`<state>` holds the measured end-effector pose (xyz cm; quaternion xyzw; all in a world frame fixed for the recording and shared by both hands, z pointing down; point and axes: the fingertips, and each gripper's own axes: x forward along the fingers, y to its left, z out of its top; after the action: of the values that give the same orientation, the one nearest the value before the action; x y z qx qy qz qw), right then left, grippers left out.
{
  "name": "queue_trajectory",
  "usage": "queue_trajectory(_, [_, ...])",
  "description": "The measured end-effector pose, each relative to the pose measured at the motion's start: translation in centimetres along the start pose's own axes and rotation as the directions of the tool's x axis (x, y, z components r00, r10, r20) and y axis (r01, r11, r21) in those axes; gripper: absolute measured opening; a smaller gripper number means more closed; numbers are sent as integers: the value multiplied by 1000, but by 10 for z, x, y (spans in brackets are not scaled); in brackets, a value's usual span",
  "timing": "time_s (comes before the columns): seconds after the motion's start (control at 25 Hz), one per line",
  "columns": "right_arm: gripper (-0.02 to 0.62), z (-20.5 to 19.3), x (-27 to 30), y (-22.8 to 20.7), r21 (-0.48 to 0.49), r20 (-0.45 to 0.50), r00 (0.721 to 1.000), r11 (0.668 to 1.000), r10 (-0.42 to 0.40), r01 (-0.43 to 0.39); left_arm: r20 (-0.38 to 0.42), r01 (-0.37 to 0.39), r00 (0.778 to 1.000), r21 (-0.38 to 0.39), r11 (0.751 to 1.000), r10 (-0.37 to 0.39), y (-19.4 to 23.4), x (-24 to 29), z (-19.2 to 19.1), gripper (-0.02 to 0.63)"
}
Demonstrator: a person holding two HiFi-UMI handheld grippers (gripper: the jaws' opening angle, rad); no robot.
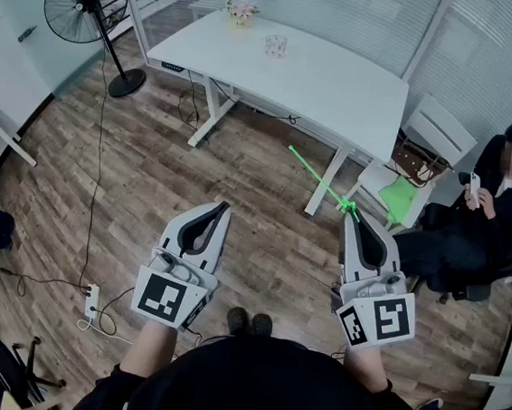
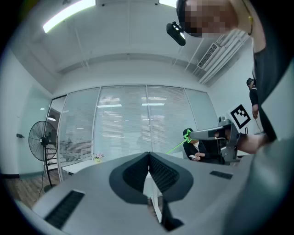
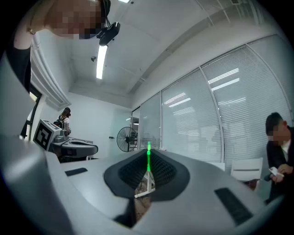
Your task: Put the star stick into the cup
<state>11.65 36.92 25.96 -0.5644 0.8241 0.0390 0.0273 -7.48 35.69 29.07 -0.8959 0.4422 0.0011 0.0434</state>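
Head view: the right claw (image 1: pixel 351 218) is clenched on the star end of the green star stick (image 1: pixel 319 176), which juts toward the far white worktop (image 1: pixel 342 81). The cup (image 1: pixel 275 45) stands there, well apart. The left claw (image 1: pixel 220 208) is clenched on nothing.

Looks like an office room. Walled with tall glass partitions (image 2: pixel 121 119) hung with white horizontal blinds (image 1: pixel 349 14). Floored in brown wood-look planks (image 1: pixel 150 170). Furnished with 1 long white desk on white metal legs (image 1: pixel 341 90), a small control panel (image 1: pixel 169 66) on its front edge, and 1 white chair (image 1: pixel 439 128) beside it. Equipped with 1 black pedestal fan (image 1: pixel 84 4) in the corner. Wired through a white power strip (image 1: pixel 91 301) and black cables (image 1: pixel 95 183) on the floor. Lit by long ceiling strip lights (image 2: pixel 69 16), vented through a slotted ceiling grille (image 2: pixel 211 48). Occupied by 1 seated person in dark clothes (image 1: pixel 500 216) with a phone (image 1: pixel 475 184).
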Motion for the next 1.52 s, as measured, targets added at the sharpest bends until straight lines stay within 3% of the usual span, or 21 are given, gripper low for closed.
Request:
queue_trajectory(0.64, [18,3,11,6,-29,-7,1000,1000,-10,10,19,5,1000,-2,1000,-5,15,1,6,12])
queue_trajectory(0.8, [18,2,15,10,-28,-3,1000,999,-26,26,66,15,998,-8,1000,-14,21,3,15,12])
queue_trajectory(1.2, [21,-7,17,25,14,7,997,997,-75,75,21,20,1000,-18,1000,-19,43,-13,-4,12])
queue_trajectory(1.52, [20,-12,16,34,9,-1,994,994,-112,112,63,42,997,-22,999,-41,50,-19,1,12])
